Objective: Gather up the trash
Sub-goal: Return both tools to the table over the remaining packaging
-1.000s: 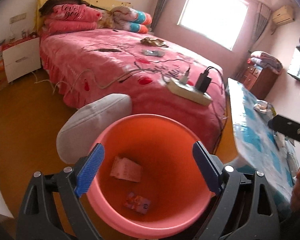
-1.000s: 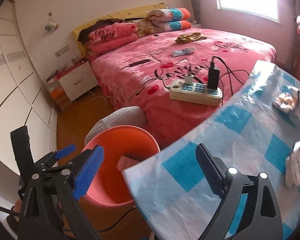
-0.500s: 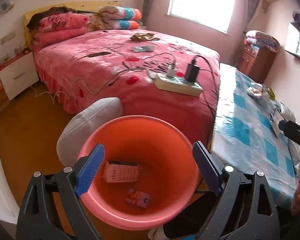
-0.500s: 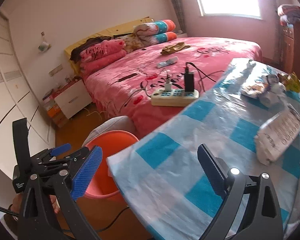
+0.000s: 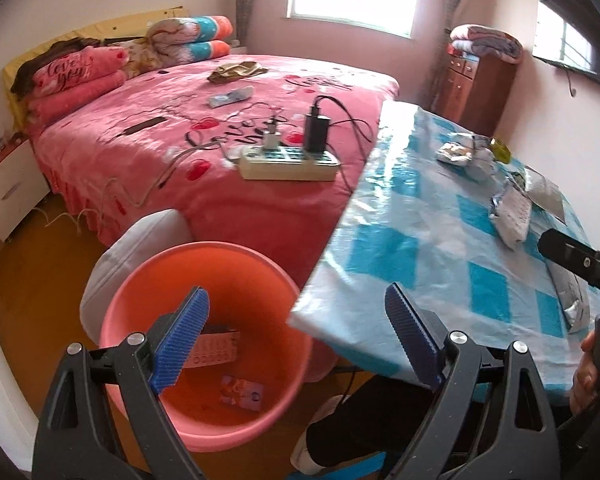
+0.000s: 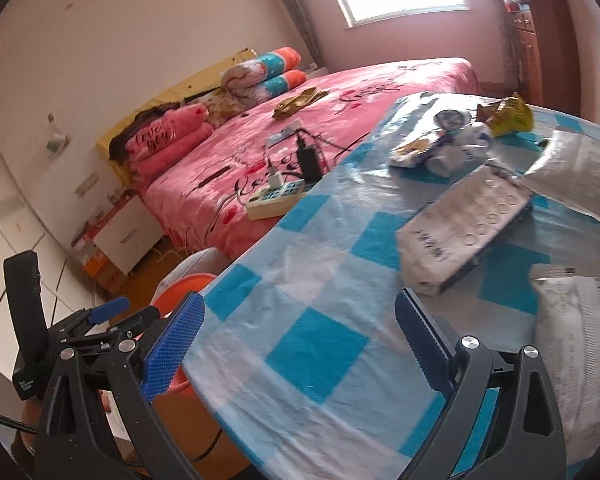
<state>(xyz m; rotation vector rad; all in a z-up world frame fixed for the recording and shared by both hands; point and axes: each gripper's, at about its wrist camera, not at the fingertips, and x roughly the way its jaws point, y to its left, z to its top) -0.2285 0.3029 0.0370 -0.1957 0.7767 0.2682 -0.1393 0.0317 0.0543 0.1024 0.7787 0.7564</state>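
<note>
An orange bucket [image 5: 140,276] stands on the floor beside the table, with a white box [image 5: 216,350] and a small card [image 5: 242,388] in it. My left gripper [image 5: 296,338] is open and empty above the bucket's right rim. My right gripper [image 6: 298,346] is open and empty above the blue checked tablecloth [image 6: 312,344]. On the table lie a white printed packet [image 6: 464,228], a silver bag [image 6: 576,172], a white bag [image 6: 580,332], crumpled wrappers [image 6: 440,144] and a yellow wrapper [image 6: 508,114]. The bucket's rim [image 6: 180,284] shows in the right wrist view.
A pink bed [image 5: 180,120] stands behind the bucket, with a power strip [image 5: 288,160] and cables at its near edge. A grey cushion [image 5: 140,240] leans by the bucket. A wooden cabinet [image 5: 476,88] stands at the back. A nightstand [image 6: 128,232] sits left of the bed.
Both grippers have swung to the right, from the bucket toward the table. The table's trash now fills more of the right wrist view. Both stay open.
</note>
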